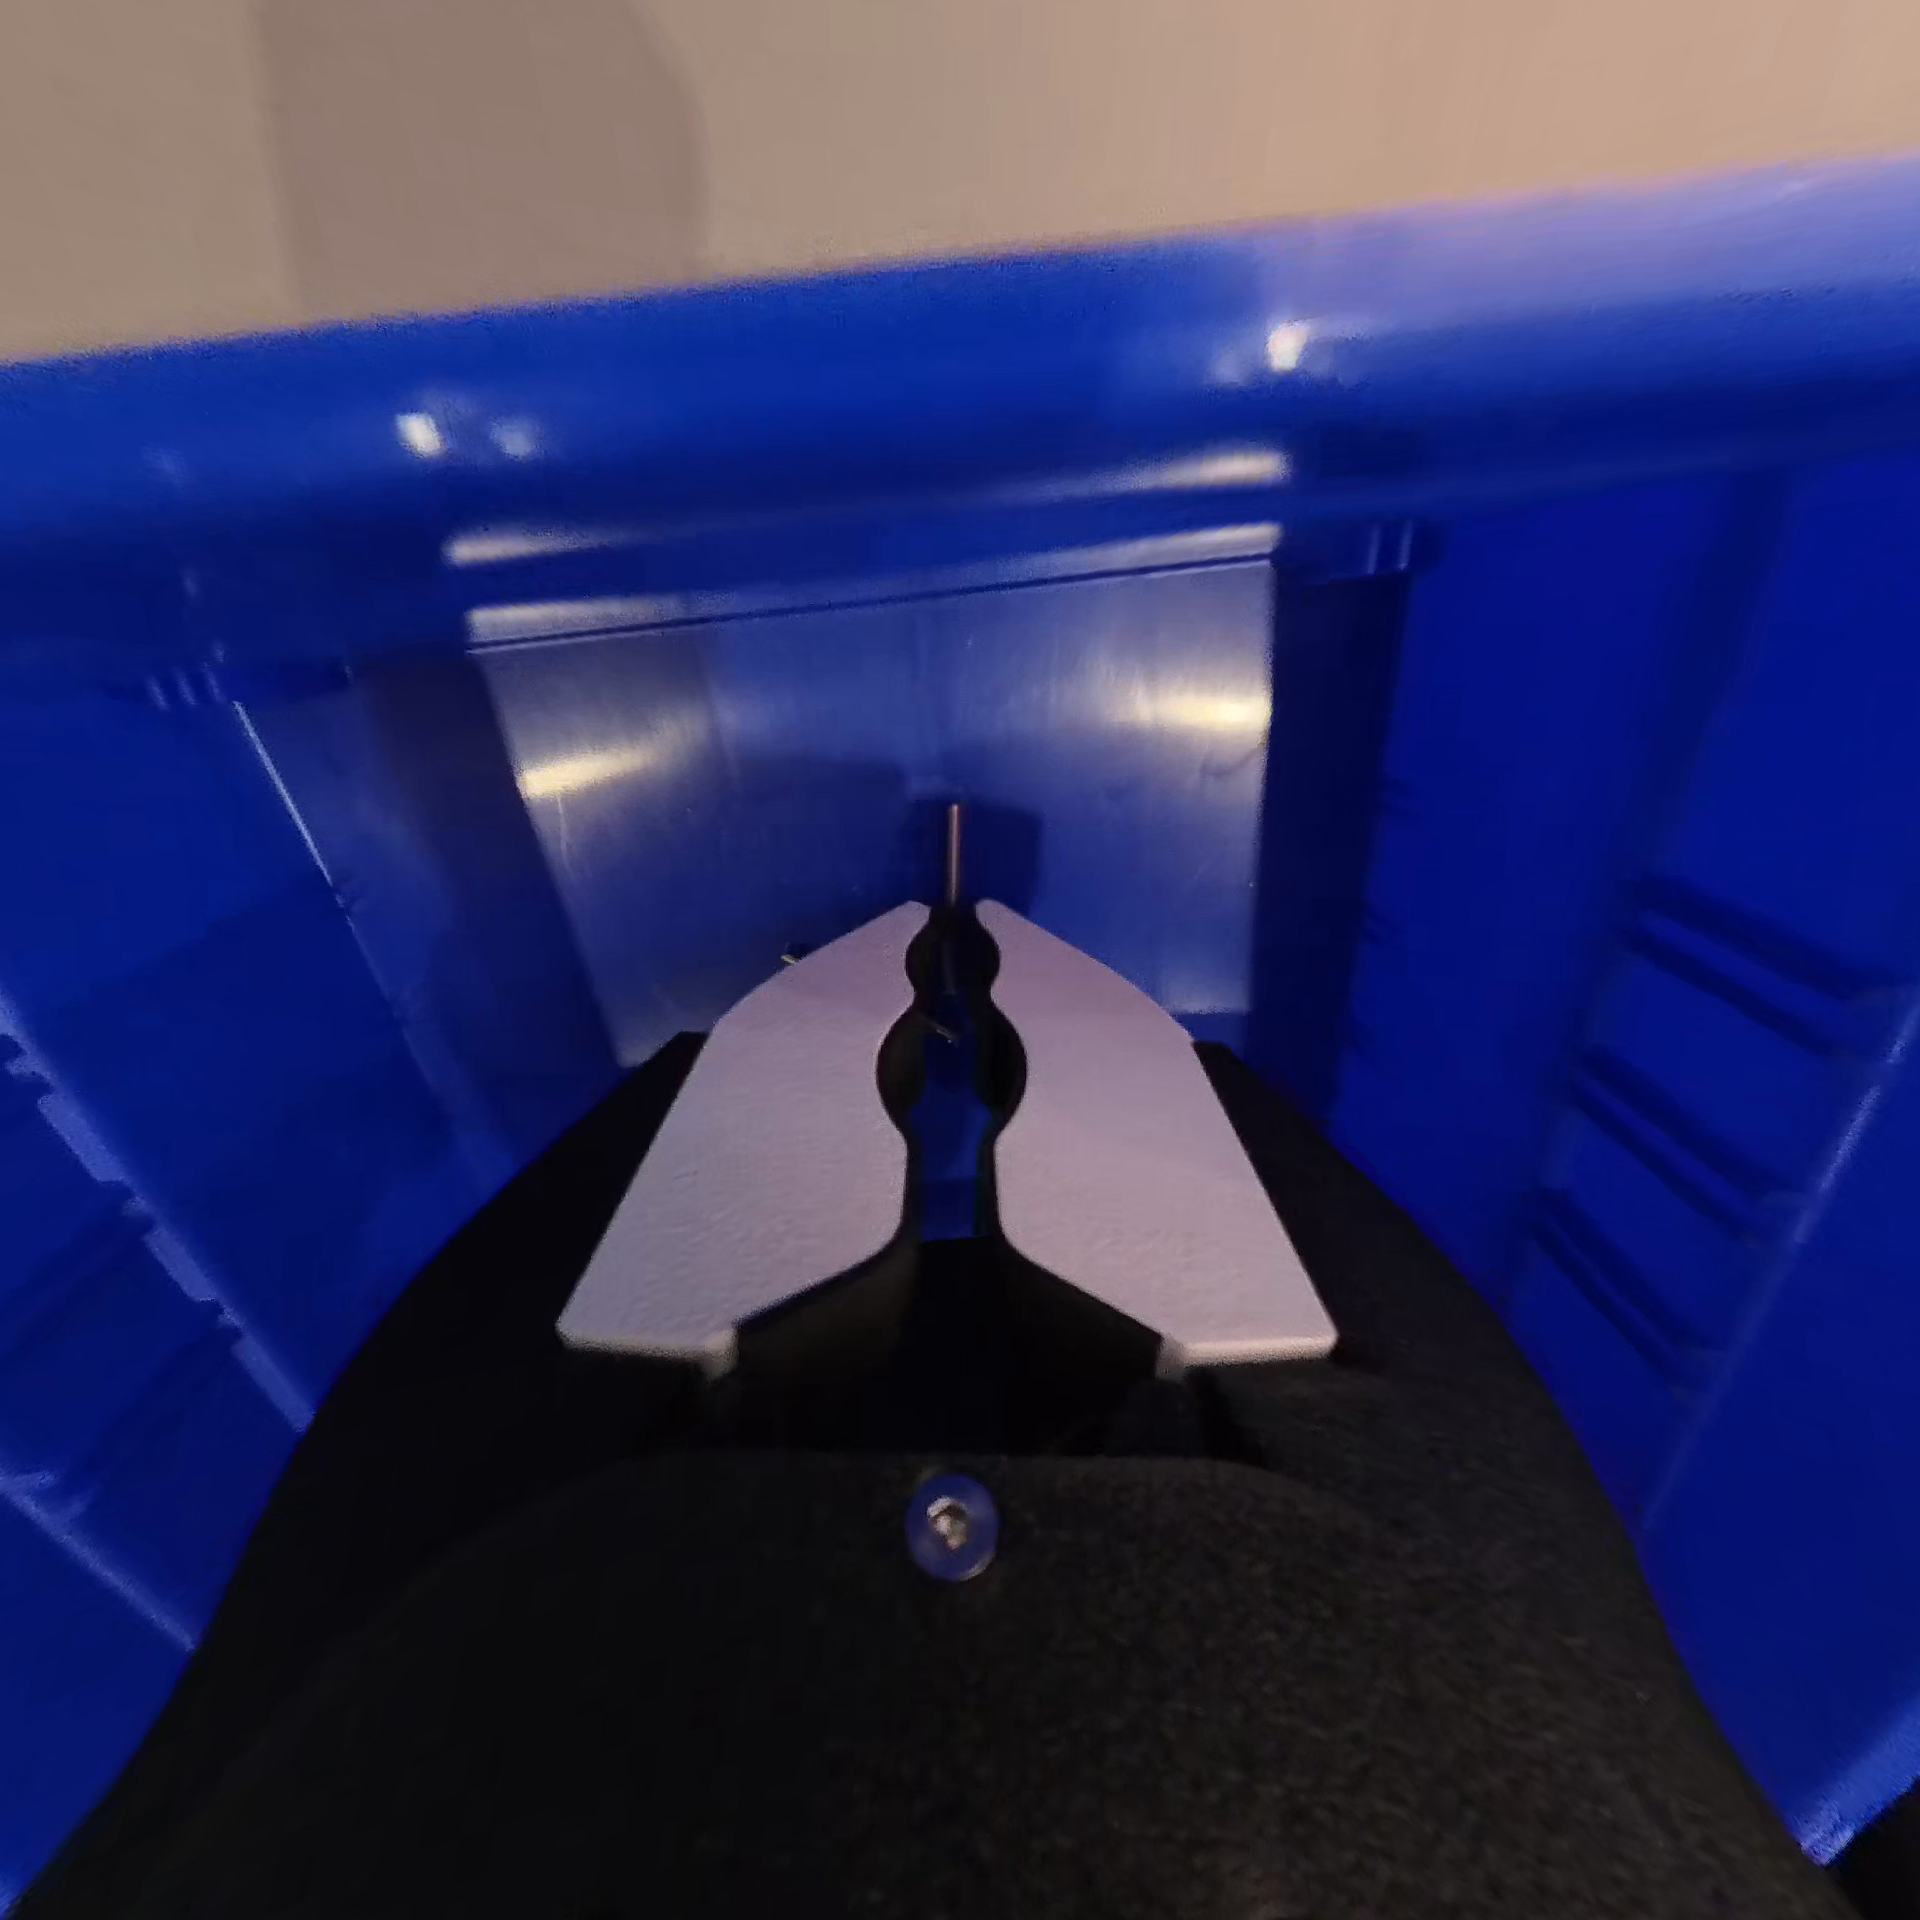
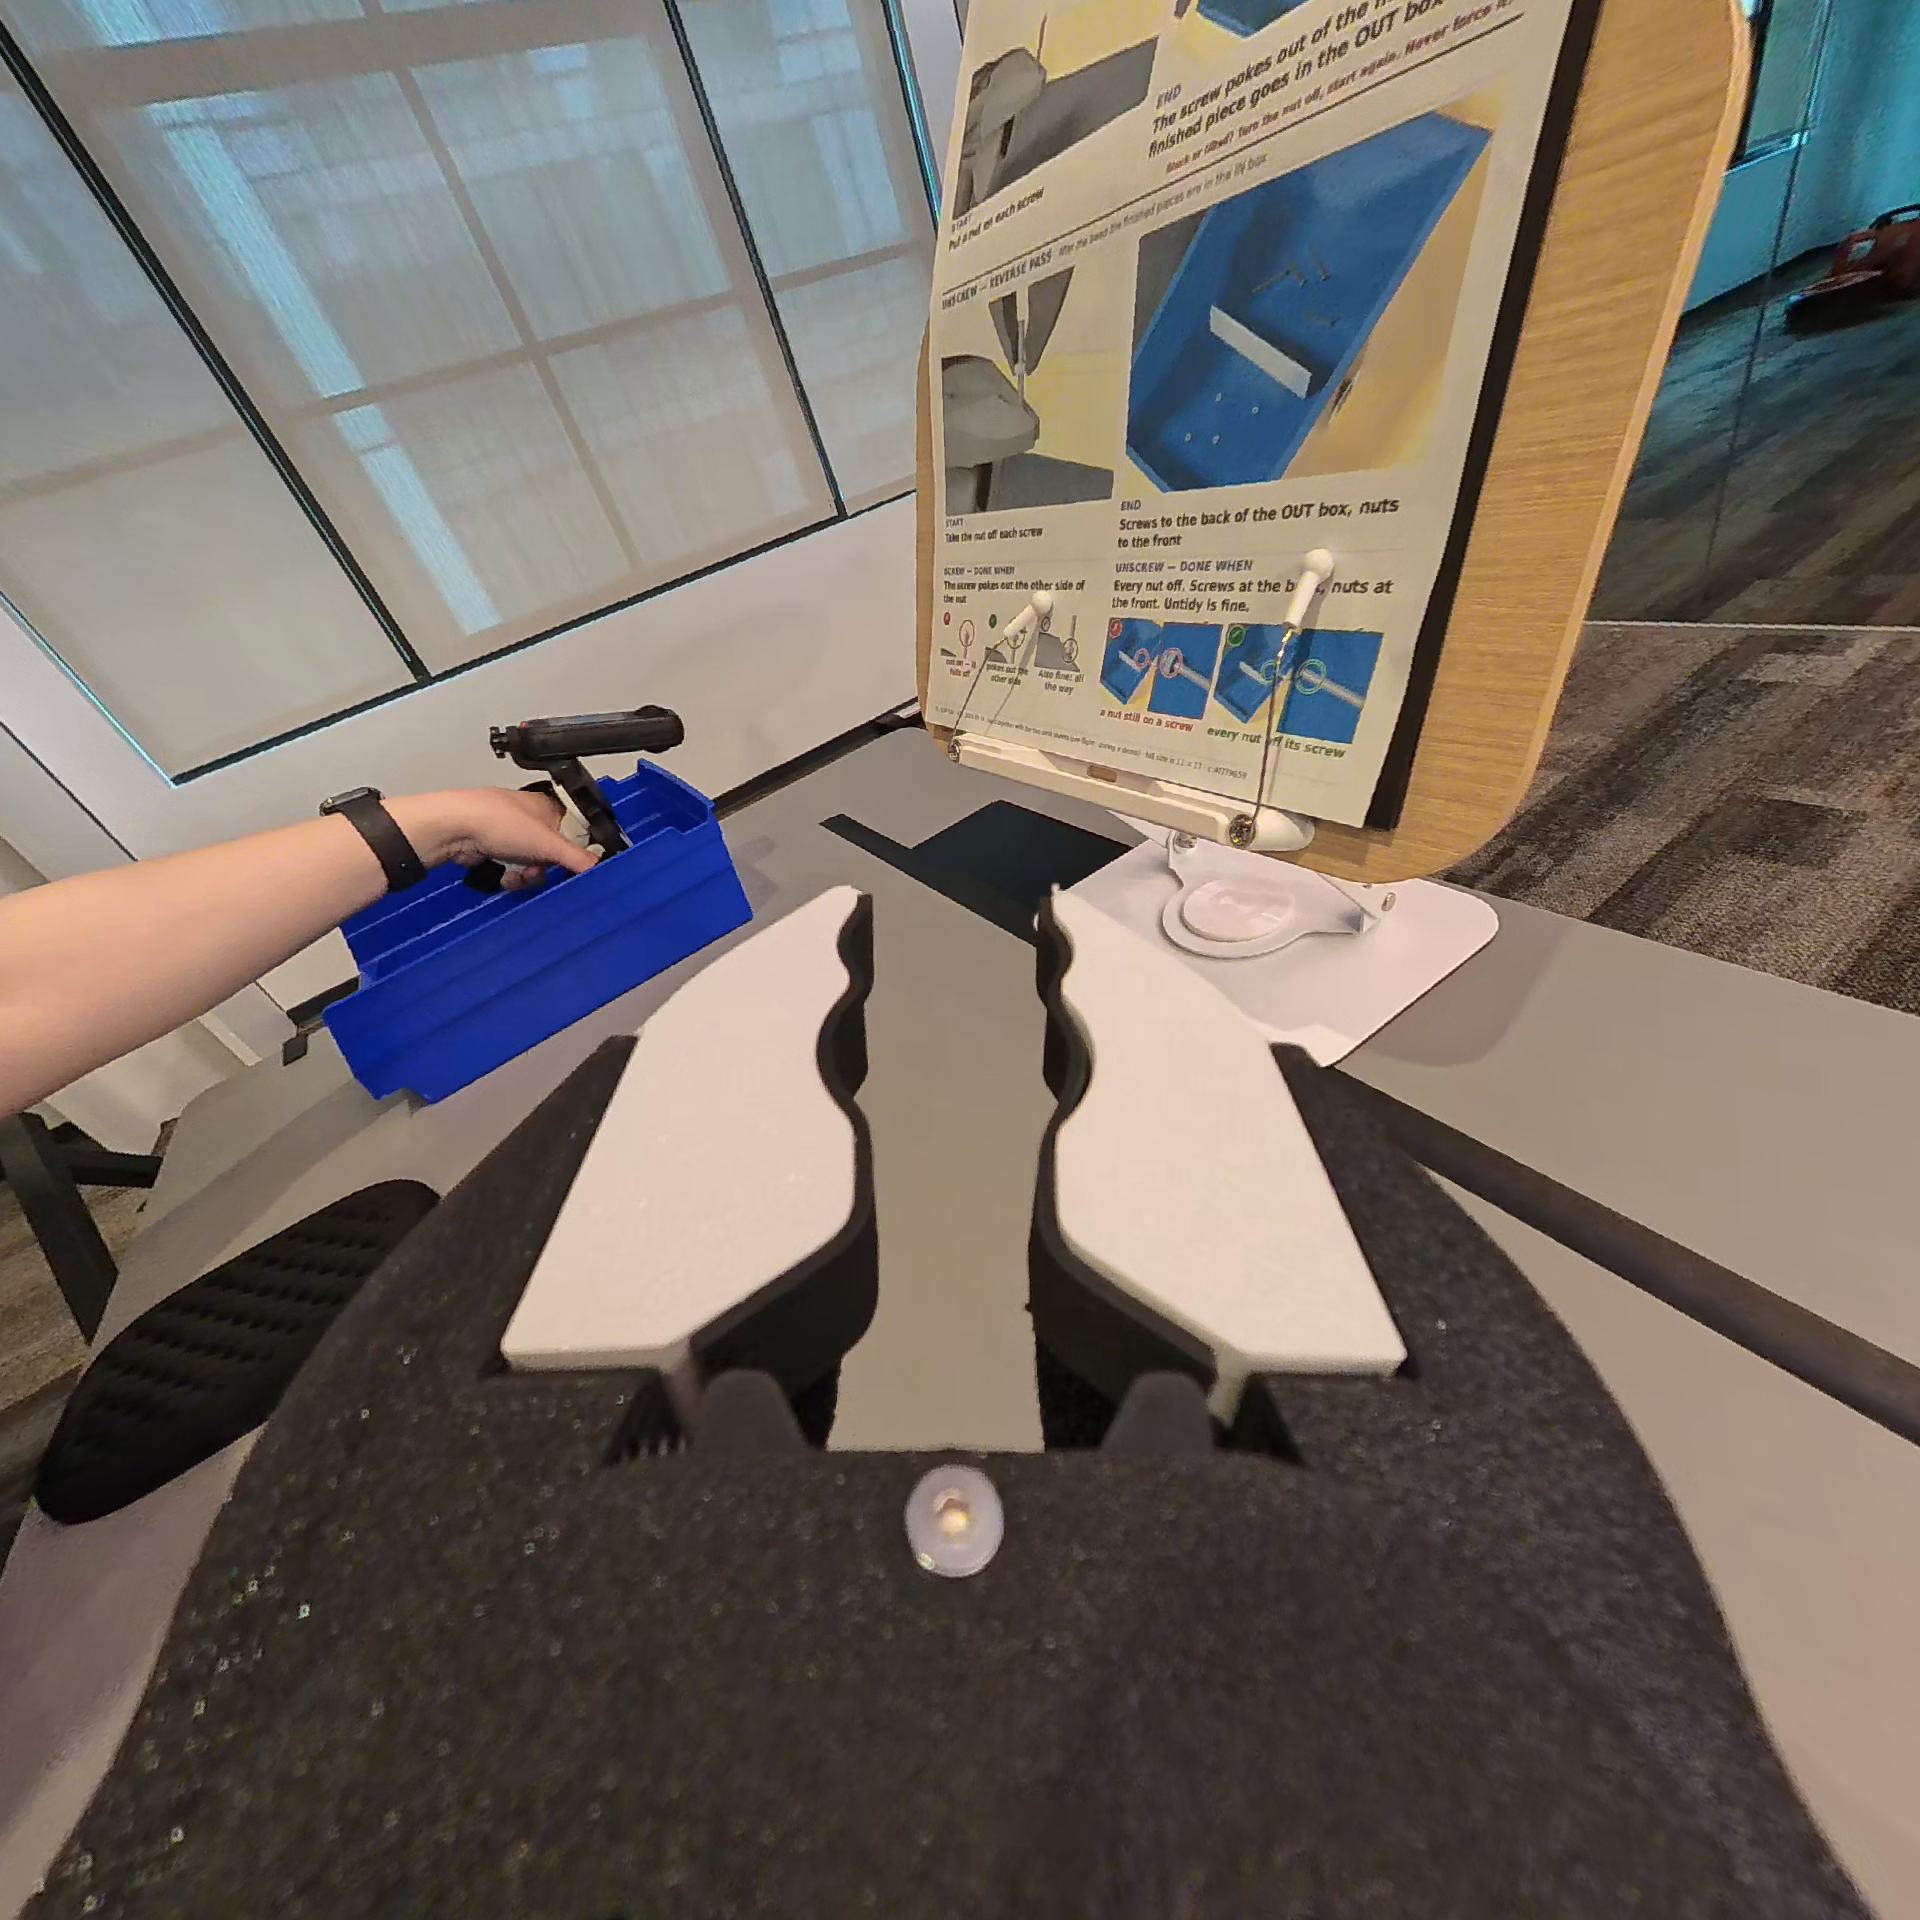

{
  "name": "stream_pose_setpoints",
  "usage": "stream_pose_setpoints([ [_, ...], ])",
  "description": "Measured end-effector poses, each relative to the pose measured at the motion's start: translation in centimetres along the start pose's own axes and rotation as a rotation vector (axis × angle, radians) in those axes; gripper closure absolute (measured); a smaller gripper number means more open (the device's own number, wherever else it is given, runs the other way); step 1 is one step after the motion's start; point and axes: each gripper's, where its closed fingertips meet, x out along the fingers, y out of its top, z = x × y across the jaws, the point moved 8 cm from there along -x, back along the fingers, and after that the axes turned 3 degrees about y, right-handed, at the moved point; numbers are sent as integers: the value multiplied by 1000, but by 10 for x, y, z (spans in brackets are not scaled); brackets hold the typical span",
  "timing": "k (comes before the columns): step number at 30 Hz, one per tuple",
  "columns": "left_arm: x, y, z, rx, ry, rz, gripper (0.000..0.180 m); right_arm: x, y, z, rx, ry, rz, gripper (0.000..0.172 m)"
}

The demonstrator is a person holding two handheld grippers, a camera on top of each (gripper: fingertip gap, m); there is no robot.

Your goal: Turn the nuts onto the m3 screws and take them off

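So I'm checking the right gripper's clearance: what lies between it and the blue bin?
Only bare grey table, as the right wrist view shows. The right gripper is open and empty; the blue bin sits off to its left.

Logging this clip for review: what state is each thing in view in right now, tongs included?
Left tongs: inside the blue bin, closed on a thin metal screw.
Screw: pinched at the tips, shaft pointing forward.
Blue bin: upright on the grey table, open-topped.
Right tongs: open, nothing between them, above the table.
Instruction sheet: propped upright on a white stand.
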Motion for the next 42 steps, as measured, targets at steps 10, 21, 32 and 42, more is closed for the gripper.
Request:
stream_pose_setpoints([
  [10,-43,2,-6,-11,-44,262,177,-3,1,3,20,9,30,142],
  [21,-185,-31,121,308,-666,864,178,30,5,-25,16,184,74,145],
  [32,-210,-52,292,565,-1247,1002,178,82,12,-110,-88,431,72,143],
  [42,-220,-40,336,644,-1335,1091,178,58,32,-110,9,439,131,152],
])
